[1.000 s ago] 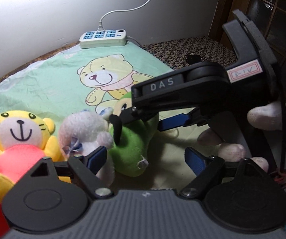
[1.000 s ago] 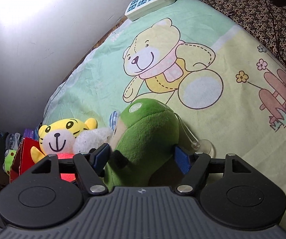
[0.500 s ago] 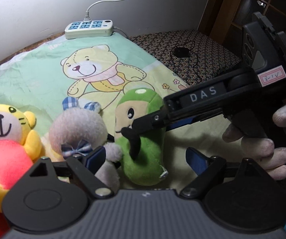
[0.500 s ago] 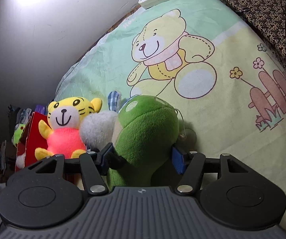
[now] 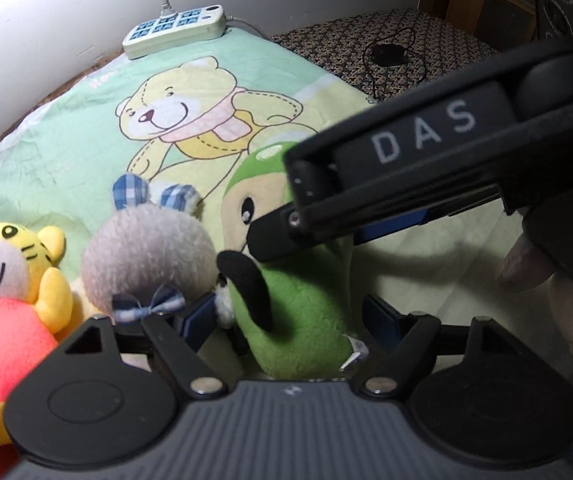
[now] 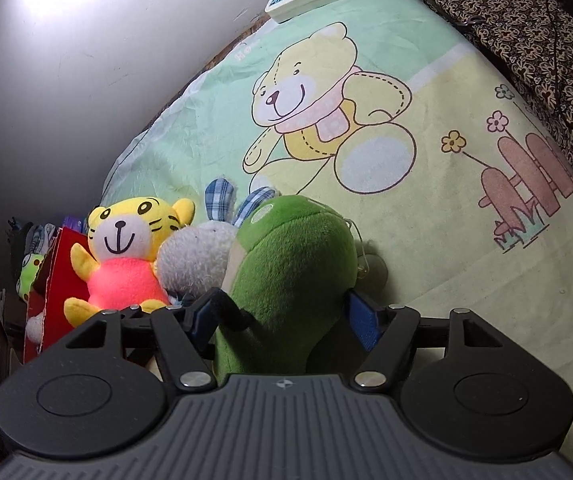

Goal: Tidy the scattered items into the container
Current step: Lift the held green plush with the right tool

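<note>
Three soft toys: lined up on a cartoon-bear blanket (image 6: 438, 240), told here from left to right.
Red container (image 6: 56, 276): at 9 o'clock in the right wrist view, off the blanket's left edge; what it holds is too dim to tell.
Tiger toy (image 6: 126, 256): yellow with a pink belly, sitting upright just beside the container and touching the grey toy.
Grey plush (image 5: 146, 260): round head with blue checked ears and a bow, between the tiger and the green toy, touching both.
Green plush (image 5: 298, 304): upright, at 6 o'clock of the printed bear, with a black flipper on its left side.
Left gripper (image 5: 290, 316): jaws closing, with the green plush between them; the left pad (image 5: 196, 318) is at the flipper side, the right one stands apart from the toy, so no clamp.
Right gripper (image 6: 282, 320): jaws opening, straddling the same green plush from behind; both blue pads sit at its flanks, whether pressing I cannot tell.
Gloved hand (image 5: 570, 304): at 3 o'clock in the left wrist view, holding the black body marked DAS.
Power strip (image 5: 174, 30): at 12 o'clock, on the blanket's far edge by the wall.
Patterned cloth (image 6: 526, 20): at 1 o'clock, with a black cable lying on it.
</note>
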